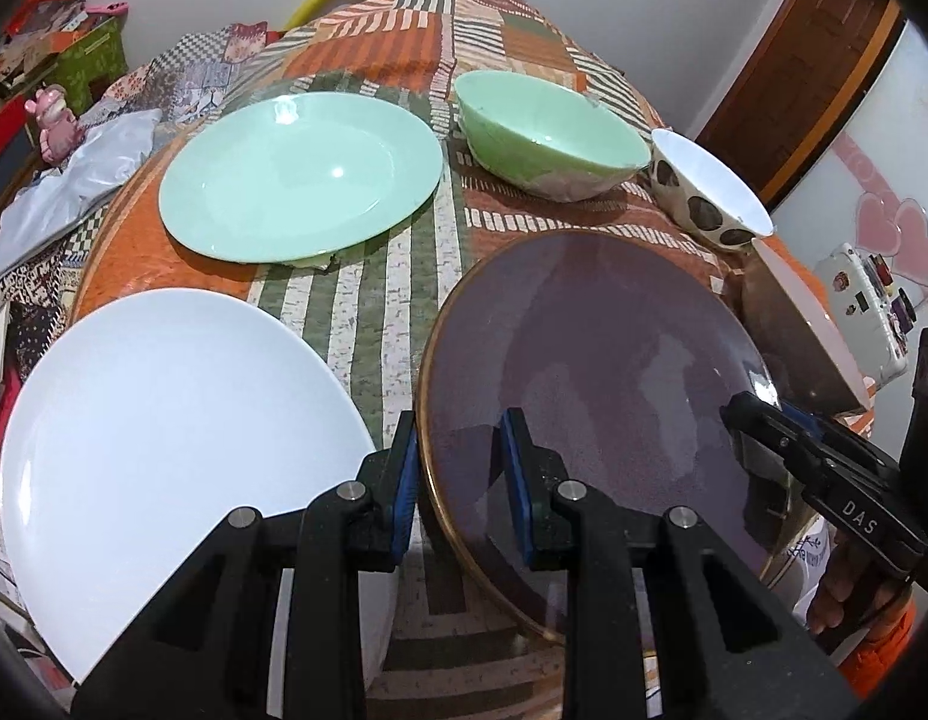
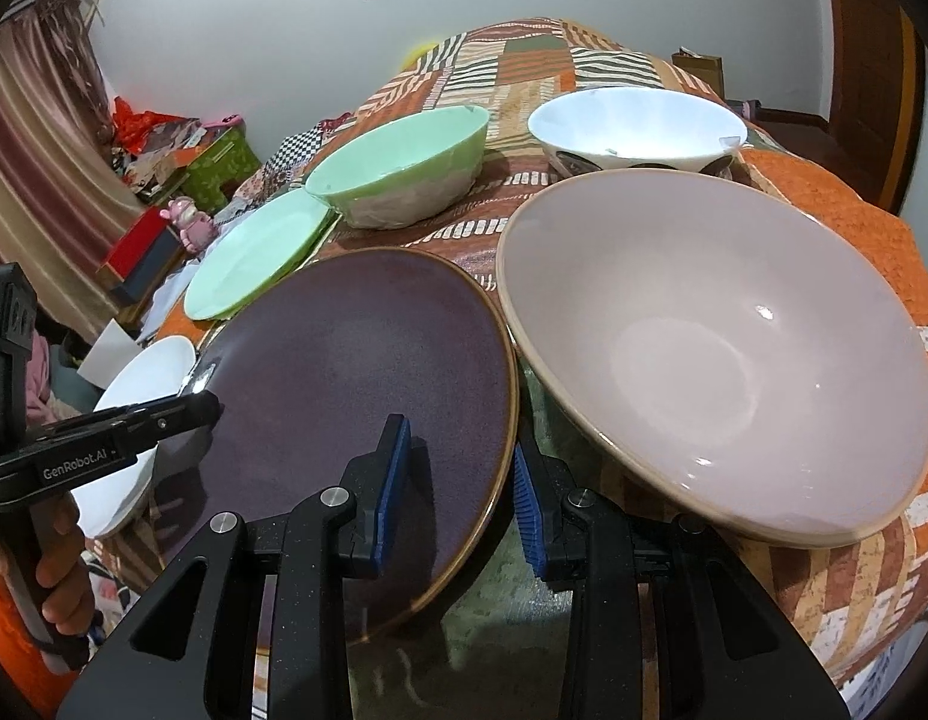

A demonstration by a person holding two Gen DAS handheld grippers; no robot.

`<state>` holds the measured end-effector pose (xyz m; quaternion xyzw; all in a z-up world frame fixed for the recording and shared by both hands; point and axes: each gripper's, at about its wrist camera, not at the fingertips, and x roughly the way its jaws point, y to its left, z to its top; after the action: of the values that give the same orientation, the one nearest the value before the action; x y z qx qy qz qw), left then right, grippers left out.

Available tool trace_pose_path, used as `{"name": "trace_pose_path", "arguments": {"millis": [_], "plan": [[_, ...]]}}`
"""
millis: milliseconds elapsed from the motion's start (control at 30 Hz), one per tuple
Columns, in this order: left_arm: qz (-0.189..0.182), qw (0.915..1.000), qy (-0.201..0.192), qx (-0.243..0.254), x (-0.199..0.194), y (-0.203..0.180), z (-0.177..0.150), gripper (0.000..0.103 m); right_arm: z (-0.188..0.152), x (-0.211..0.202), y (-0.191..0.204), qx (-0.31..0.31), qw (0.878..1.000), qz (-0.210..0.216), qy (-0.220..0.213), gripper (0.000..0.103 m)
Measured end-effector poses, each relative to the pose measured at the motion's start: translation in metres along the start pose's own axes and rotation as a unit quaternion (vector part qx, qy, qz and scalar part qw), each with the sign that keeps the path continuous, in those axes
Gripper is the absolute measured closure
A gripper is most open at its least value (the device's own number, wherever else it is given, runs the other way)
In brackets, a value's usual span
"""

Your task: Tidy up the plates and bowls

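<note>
A dark purple plate with a gold rim lies on the patterned tablecloth. My left gripper is open, its fingers on either side of the plate's left rim. My right gripper is open, its fingers on either side of the plate's right rim. Around it are a white plate, a mint green plate, a green bowl, a white spotted bowl and a large pinkish-grey bowl.
The table is covered by an orange, green and white patchwork cloth. Boxes and a pink figure crowd the left side beyond the table. A wooden door stands at the right.
</note>
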<state>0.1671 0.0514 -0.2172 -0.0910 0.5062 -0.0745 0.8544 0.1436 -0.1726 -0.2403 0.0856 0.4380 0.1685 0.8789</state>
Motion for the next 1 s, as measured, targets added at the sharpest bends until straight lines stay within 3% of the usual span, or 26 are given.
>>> {"name": "trace_pose_path", "arguments": {"millis": [333, 633, 767, 1000], "plan": [[-0.002, 0.9999, 0.009, -0.009, 0.004, 0.003, -0.002, 0.077, 0.001, -0.003, 0.002, -0.005, 1.0, 0.002, 0.007, 0.073], [0.014, 0.9997, -0.021, -0.006, -0.02, 0.0, -0.004, 0.077, 0.002, -0.014, 0.008, -0.014, 1.0, -0.01, 0.002, 0.073], [0.025, 0.9988, -0.041, 0.0, -0.035, -0.003, -0.006, 0.062, 0.002, -0.021, 0.01, -0.015, 1.0, -0.005, -0.004, 0.073], [0.047, 0.9953, -0.085, 0.001, -0.068, 0.001, -0.008, 0.057, 0.008, -0.037, 0.027, -0.037, 0.999, 0.01, -0.029, 0.073]]}}
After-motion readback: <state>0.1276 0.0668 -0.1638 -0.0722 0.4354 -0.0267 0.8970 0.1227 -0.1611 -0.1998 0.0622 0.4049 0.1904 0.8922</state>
